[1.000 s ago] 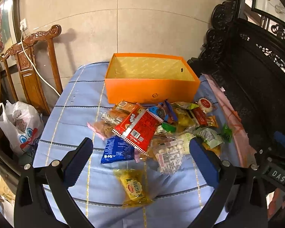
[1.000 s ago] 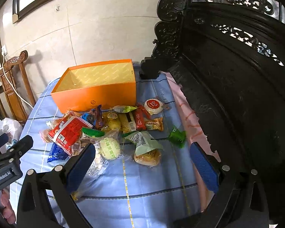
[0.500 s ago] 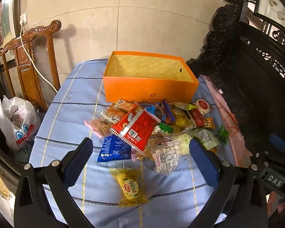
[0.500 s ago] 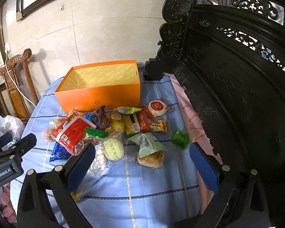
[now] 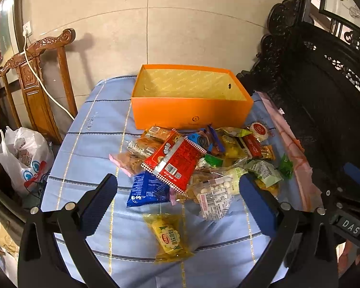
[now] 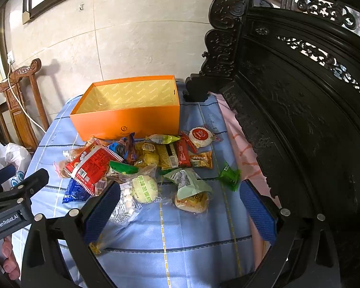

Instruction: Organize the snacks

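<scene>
An empty orange box [image 5: 192, 112] [image 6: 129, 117] stands at the far end of a blue cloth-covered surface [image 5: 96, 129]. A pile of wrapped snacks lies in front of it: a red checkered pack [image 5: 177, 158] [image 6: 91, 165], a blue pack [image 5: 147, 189], a yellow pack [image 5: 170, 237] nearest me, a round red-and-white cake [image 6: 200, 135], a green candy [image 6: 229, 176]. My left gripper [image 5: 177, 201] is open and empty, above the near part of the pile. My right gripper [image 6: 180, 206] is open and empty, above the pile's right side.
A dark carved wooden bench back [image 6: 300, 96] rises along the right. A brown wooden chair [image 5: 36, 84] with a white cable and a white plastic bag [image 5: 21, 153] stand at the left. A tiled wall is behind the box.
Both grippers have pulled back and risen slightly; the snacks and box look a little farther and lower in view. Nothing was grasped or moved.
</scene>
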{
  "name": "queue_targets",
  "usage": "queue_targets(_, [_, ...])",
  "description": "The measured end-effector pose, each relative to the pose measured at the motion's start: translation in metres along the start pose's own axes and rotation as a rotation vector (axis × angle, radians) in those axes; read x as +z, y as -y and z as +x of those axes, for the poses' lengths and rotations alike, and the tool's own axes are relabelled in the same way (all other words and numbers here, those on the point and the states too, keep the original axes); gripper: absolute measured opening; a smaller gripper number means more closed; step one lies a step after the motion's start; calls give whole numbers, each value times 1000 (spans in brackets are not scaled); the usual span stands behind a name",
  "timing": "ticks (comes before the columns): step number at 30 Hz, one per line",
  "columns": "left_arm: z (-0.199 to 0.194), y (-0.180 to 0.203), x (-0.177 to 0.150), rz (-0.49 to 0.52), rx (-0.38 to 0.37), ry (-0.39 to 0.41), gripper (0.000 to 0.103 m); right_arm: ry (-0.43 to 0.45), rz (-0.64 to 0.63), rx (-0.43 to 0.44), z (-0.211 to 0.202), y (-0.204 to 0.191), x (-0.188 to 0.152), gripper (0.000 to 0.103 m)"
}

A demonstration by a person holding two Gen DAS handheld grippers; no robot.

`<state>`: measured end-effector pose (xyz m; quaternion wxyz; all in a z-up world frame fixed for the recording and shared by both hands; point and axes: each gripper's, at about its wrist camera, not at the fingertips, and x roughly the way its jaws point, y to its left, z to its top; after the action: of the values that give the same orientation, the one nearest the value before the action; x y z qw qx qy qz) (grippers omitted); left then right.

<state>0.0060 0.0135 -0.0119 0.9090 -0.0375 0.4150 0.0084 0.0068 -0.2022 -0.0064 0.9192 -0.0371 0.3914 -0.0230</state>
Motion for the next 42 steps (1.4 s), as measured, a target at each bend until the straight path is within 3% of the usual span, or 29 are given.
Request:
queue_targets(32, [15, -2, 1, 22, 52, -34, 99, -9, 2, 2, 12, -3, 7, 100])
queue_targets(40, [20, -3, -2, 28, 65, -39, 99, 12, 2, 52, 18, 5, 2, 100])
queue_targets(42, [22, -7, -9, 31, 48, -33, 99, 59, 3, 84, 19, 12, -7, 100])
